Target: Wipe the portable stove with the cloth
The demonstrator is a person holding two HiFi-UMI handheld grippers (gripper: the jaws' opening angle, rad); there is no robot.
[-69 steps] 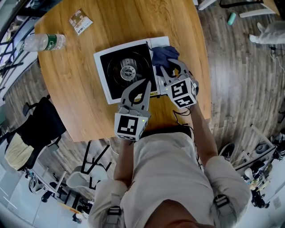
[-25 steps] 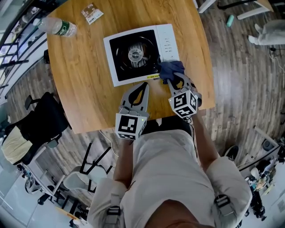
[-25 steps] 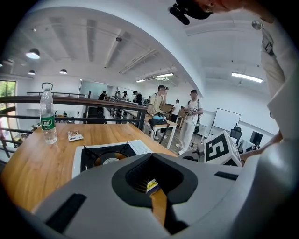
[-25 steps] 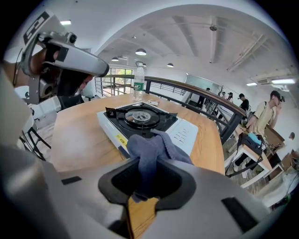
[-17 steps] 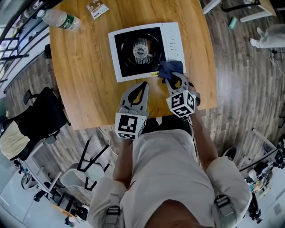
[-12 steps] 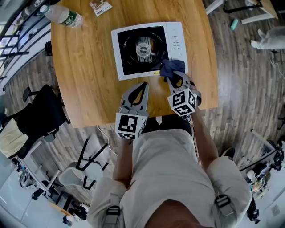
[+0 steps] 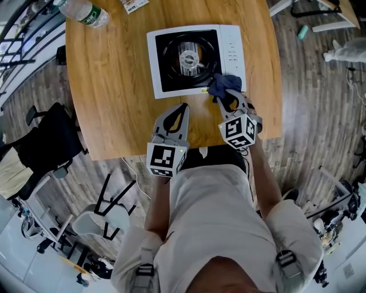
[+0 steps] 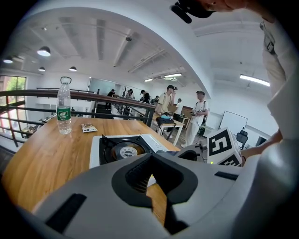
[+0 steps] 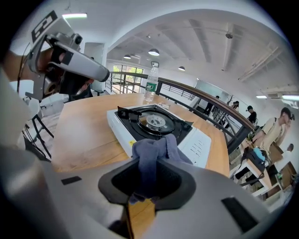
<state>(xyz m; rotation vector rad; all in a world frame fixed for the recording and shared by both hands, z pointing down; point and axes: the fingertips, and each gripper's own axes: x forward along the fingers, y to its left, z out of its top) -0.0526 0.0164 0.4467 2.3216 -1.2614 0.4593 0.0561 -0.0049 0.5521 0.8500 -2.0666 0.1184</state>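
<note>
My right gripper [image 7: 230, 100] clamps the blue cloth [image 7: 224, 83] at the portable stove's [image 7: 233, 48] near right corner. My left gripper [image 7: 178, 111], jaws together on nothing, hovers alongside over the table [image 7: 108, 86].

Wooden table [image 7: 108, 86], upright plastic water bottle [image 7: 83, 11] and small packet [image 7: 135, 4] near its far edge, black chair [image 7: 46, 151] beside

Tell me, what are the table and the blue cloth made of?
The table looks like wood: brown grain streaks and a smooth, faintly shiny finish, though it could be veneer. The cloth looks like soft fabric, matte dark blue; it bunches and droops in folds.
</note>
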